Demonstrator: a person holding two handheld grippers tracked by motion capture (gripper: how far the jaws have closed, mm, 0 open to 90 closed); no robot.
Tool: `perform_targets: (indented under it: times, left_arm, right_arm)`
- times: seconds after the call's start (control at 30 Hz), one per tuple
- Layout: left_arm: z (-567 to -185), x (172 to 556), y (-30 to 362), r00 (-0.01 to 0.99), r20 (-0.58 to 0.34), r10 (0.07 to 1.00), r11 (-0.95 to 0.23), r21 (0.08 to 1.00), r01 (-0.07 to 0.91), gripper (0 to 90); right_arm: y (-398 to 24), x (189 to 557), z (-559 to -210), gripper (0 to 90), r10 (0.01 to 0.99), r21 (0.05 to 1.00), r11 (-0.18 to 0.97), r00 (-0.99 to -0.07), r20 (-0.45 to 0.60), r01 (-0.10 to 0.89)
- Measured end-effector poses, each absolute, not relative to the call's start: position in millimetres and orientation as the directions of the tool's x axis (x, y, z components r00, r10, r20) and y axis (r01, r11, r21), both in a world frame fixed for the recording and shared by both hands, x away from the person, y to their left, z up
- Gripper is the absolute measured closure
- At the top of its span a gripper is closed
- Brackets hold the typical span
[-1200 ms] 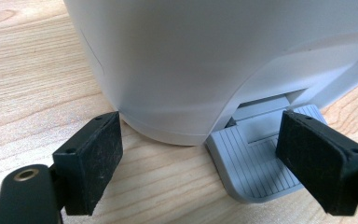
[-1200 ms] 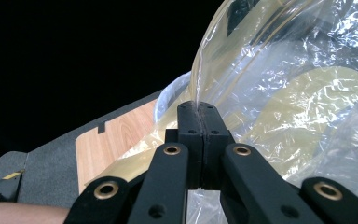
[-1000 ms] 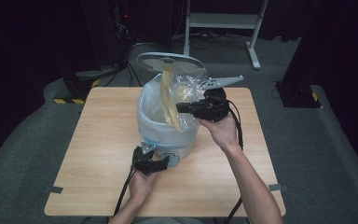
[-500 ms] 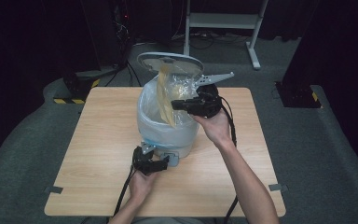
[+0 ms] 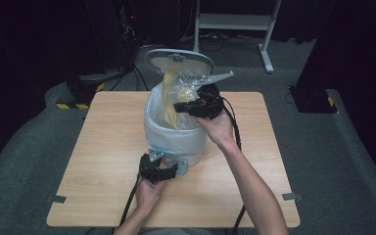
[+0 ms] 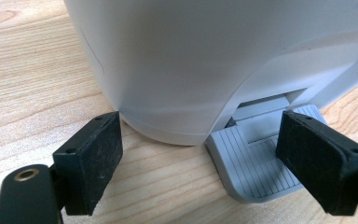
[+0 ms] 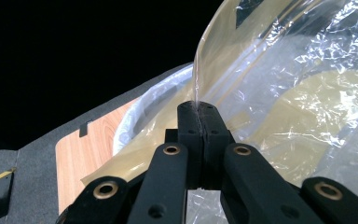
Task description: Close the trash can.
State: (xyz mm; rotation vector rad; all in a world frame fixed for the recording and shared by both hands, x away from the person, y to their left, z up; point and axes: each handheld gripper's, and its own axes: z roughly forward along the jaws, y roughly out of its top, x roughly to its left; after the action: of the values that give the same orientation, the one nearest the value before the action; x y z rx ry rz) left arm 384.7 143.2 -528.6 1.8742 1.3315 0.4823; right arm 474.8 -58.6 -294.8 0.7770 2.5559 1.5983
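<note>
A pale grey pedal bin [image 5: 176,139] stands mid-table with its lid [image 5: 178,61] raised and a clear liner bag [image 5: 196,78] inside. My right gripper [image 5: 178,106] hovers over the bin's mouth, shut on a yellowish see-through plastic sheet [image 5: 170,103] that hangs down into the bin. In the right gripper view the jaws [image 7: 198,109] pinch the sheet's [image 7: 242,60] edge. My left gripper [image 5: 169,172] rests low at the bin's front, open. Its jaws [image 6: 198,140] straddle the bin's base [image 6: 191,60], the right one lying over the ribbed pedal [image 6: 251,163].
The wooden table [image 5: 103,147] has bare room left and right of the bin. Behind it on the dark floor are a white metal stand [image 5: 235,22], cables and a black-and-yellow striped block [image 5: 78,95]. Cables trail from both grippers toward the near edge.
The right gripper has shifted left and slightly farther away over the bin, carrying the yellowish sheet with it. The left gripper has stayed at the pedal.
</note>
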Motion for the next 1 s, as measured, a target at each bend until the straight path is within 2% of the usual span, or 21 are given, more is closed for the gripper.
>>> perform_targets:
  times: [0.33,0.5,0.6,0.73,1.0]
  left_arm:
    - [-528.5,385.0,143.6,0.382,-0.114,0.917,-0.162,0.770,0.617,14.8]
    - [-528.6,384.7,143.4,0.381,-0.124,0.916,-0.156,0.766,0.624,14.8]
    - [-528.7,385.2,143.8,0.384,-0.123,0.915,-0.157,0.769,0.620,14.8]
    - [-528.7,385.2,143.8,0.384,-0.124,0.915,-0.156,0.768,0.621,14.8]
    - [-528.8,385.2,143.8,0.383,-0.123,0.915,-0.156,0.769,0.620,14.8]
  right_arm:
    - [-49.5,485.0,-301.1,87.9,0.448,0.816,0.392,-0.863,0.233,0.424]
    - [-45.5,487.3,-305.0,68.5,0.469,0.797,0.407,-0.851,0.237,0.446]
    - [-47.7,485.8,-303.7,64.0,0.478,0.800,0.395,-0.845,0.240,0.451]
    - [-51.9,480.4,-301.0,63.4,0.480,0.815,0.391,-0.850,0.216,0.428]
    - [-67.3,474.3,-298.0,69.3,0.536,0.849,0.352,-0.828,0.163,0.395]
